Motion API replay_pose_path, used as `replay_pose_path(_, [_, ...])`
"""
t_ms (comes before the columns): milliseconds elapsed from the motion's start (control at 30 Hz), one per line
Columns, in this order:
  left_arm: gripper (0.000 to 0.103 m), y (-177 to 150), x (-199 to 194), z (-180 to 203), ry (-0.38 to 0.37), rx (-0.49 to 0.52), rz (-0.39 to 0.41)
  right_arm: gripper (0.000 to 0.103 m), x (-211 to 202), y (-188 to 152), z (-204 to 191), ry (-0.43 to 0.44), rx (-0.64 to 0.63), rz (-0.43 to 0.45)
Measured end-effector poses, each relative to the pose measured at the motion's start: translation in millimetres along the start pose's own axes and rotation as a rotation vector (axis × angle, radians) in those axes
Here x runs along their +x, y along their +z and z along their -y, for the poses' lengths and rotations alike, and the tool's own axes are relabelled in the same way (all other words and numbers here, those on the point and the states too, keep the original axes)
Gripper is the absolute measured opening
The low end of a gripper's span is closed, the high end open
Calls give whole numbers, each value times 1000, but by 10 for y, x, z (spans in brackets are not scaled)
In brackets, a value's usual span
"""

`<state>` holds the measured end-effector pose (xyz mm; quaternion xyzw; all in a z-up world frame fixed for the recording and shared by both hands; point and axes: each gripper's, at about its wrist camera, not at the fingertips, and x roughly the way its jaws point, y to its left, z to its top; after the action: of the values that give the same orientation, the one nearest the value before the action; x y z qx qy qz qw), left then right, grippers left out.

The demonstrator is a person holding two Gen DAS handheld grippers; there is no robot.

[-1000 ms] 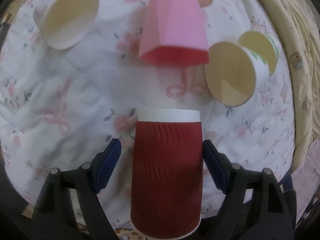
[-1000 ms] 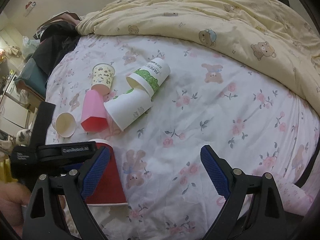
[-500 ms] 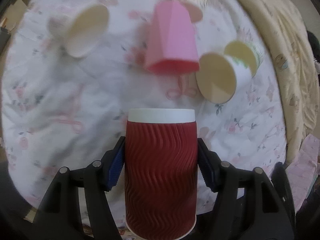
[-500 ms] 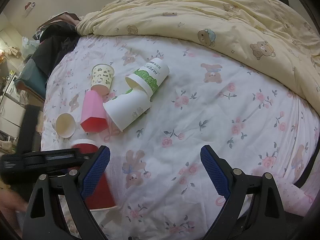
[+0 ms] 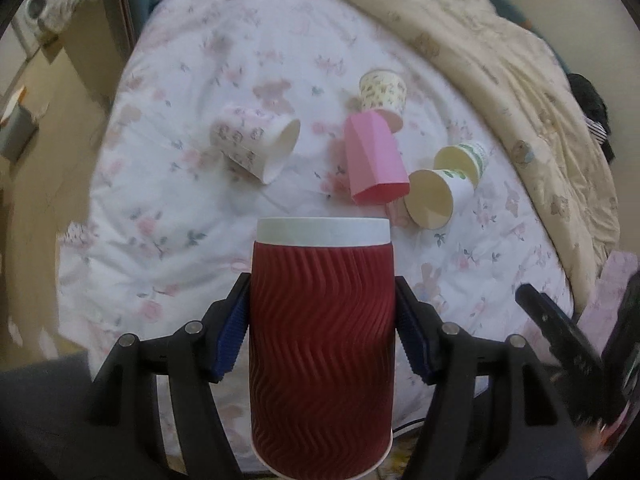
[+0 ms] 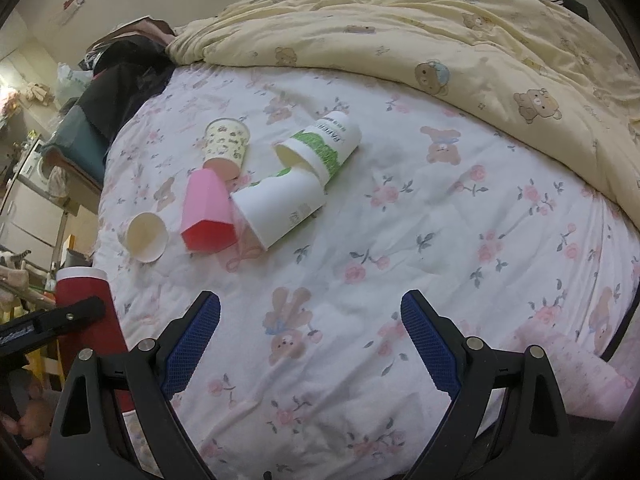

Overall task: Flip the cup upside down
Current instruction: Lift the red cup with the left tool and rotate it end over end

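left gripper (image 5: pixel 322 336) clamped on the red cup (image 5: pixel 322 344), one blue pad (image 5: pixel 232 332) pressed flat on each side at about mid-height. a grip across the body like this reads as chosen so the cup can be turned over by rolling the wrist. the cup is lifted clear of the bed sheet (image 5: pixel 168 216), near the bed's left edge; the right wrist view shows it out past the corner.

cup's look: dark red sleeve with wavy ribs, a plain white band at the far end, a thin pale rim at the near end. whether the far end is the mouth or the base, cannot tell. walls look undented under the pads.

further along, loose on the sheet: a small printed cup (image 5: pixel 256 148) lying on its side, mouth to the right; a pink cup (image 5: pixel 374 160) tipped over; a small patterned cup (image 5: pixel 383 90) just behind it; two white cups with green print (image 5: pixel 444 196) nested end to end. all well apart from the held cup, so there's room to set it down.

right gripper (image 6: pixel 310 344) hangs over bare sheet with fingers spread wide, nothing between them. looks idle, kept out of the way.

yellow bear quilt (image 6: pixel 440 28) bunched along the far right.
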<state>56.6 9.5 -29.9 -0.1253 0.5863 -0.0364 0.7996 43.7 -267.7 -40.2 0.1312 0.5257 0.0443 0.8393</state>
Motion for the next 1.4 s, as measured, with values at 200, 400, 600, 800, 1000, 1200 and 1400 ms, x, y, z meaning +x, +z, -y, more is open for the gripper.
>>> replay_pose_path(200, [64,-159,-101,-158,12,44,73,94,17,-125,-132,-16,-53,-12])
replay_pose_path(400, [64,-176,-71,-248,-19,-13,102,94,107,-218,-225,9,-87,-45])
replay_pose_path(600, [64,-207,-35,-192,-53,-9,94,94,94,-240,-443,72,-159,-31])
replay_pose_path(800, [64,-202,-22,-138,-67,-1,100,94,137,-361,-716,344,-228,-134])
replay_pose_path(1000, [64,-199,-39,-127,-114,-8,103,94,142,-534,-1051,453,-340,-199])
replay_pose_path(1200, [63,-204,-100,-81,-144,11,113,94,238,-625,-1135,434,-386,-249])
replay_pose_path(1400, [63,-208,-159,-24,-157,40,115,94,341,-610,-1055,350,-373,-253])
